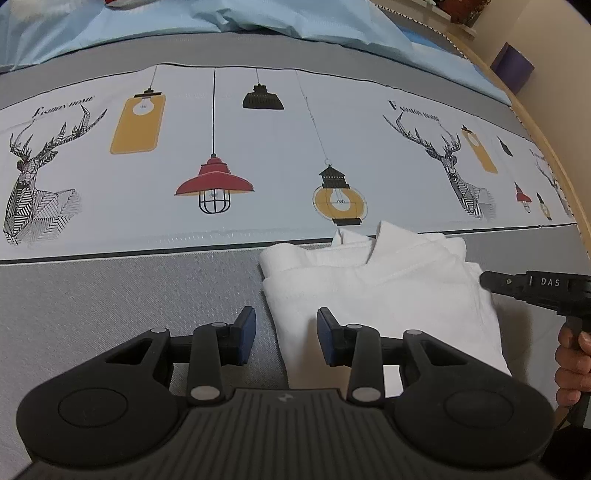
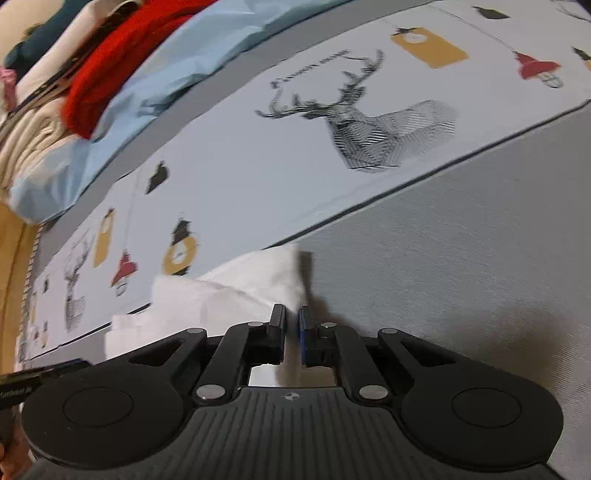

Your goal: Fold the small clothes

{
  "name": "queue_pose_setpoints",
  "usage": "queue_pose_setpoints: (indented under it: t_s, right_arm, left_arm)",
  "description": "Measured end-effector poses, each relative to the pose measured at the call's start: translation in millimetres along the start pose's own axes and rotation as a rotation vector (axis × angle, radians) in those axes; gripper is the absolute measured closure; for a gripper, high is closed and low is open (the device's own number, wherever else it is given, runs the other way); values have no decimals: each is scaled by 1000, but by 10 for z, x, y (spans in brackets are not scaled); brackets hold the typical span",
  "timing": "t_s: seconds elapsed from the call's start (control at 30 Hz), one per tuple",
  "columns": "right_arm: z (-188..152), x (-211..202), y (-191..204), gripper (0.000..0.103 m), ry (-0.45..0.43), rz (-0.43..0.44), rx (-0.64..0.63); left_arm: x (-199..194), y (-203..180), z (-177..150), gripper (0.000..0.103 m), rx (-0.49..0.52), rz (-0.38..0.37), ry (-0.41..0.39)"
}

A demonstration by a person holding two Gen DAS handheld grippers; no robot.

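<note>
Across grey bedspread with lamp-and-deer printed band [image 1: 110,295], at four o'clock: white knit garment [image 1: 376,291], seemingly part-folded, further folds likely left. Left gripper [image 1: 286,334] spread wide, holding nothing, straddling its left edge. Right gripper [image 2: 291,332] pinching its corner.

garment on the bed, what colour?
Plain white garment, no print visible; clearest in the left wrist view.

White garment [image 1: 380,295]; grey bedcover [image 1: 129,299] with white band of deer [image 1: 40,177], red and yellow lamp prints; pale blue sheet [image 1: 110,26]; black hand-held gripper [image 1: 286,334], blue pads [image 1: 251,332]
</note>
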State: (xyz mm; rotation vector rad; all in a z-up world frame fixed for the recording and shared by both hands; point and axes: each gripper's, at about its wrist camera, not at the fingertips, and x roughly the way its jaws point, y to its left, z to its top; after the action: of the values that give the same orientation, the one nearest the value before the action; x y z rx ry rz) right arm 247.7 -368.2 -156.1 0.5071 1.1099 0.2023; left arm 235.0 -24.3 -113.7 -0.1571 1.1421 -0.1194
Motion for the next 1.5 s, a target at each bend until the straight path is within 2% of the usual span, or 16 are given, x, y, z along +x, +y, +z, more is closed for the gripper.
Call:
queue_pose_setpoints:
  t_s: [0.03,0.17,0.23,0.43,0.57,0.67,0.8,0.83,0.9,0.97,1.1,1.2,1.27,1.3,1.4,1.5]
  right_arm:
    - [4,-18,-15,86,-5,-13,7]
    - [-2,-45,-42,35,33,53,35]
    - [-43,21,0,28,83,53,9]
    - [-125,215,79,32,166,49,-47]
    - [-112,244,107,75,171,81,-31]
    - [-58,168,148,88,117,93,-14]
    - [108,-69,283,87,-76,216,-14]
    - [137,-112,328,81,-126,216,-27]
    - [198,-146,363,59,-205,126,-28]
    - [207,-172,391,56,-247,41,-48]
    - [133,-231,486,57,-238,78,-139]
    - [38,-83,576,59,-97,86,-255]
    - [-123,189,556,57,68,-76,-342]
    - [-187,274,504,53,107,-130,-349]
    - [-141,137,358,50,90,-109,-235]
    - [-203,-115,370,51,35,-197,-274]
  left_arm:
    - [7,1,-1,56,-2,-2,4]
    - [105,20,-2,37,-20,-25,44]
    - [214,44,-8,36,-41,-38,80]
    - [529,162,-30,38,-153,-106,163]
    - [577,204,36,90,-171,-173,161]
    - [387,250,194,94,-157,-186,65]
    - [-49,271,412,94,-105,-159,-205]
    - [-145,271,446,92,-98,-121,-277]
    - [-263,299,483,74,-94,-61,-355]
    - [-268,348,447,71,-113,-86,-340]
    - [-125,117,269,73,58,-192,-196]
    - [61,-112,56,73,224,-212,-90]
    - [317,-212,-190,73,331,-103,28]
    - [342,-248,-288,73,377,-72,15]
    - [178,-343,-339,71,386,-10,-13]
    - [-46,-348,-361,64,363,39,-11]
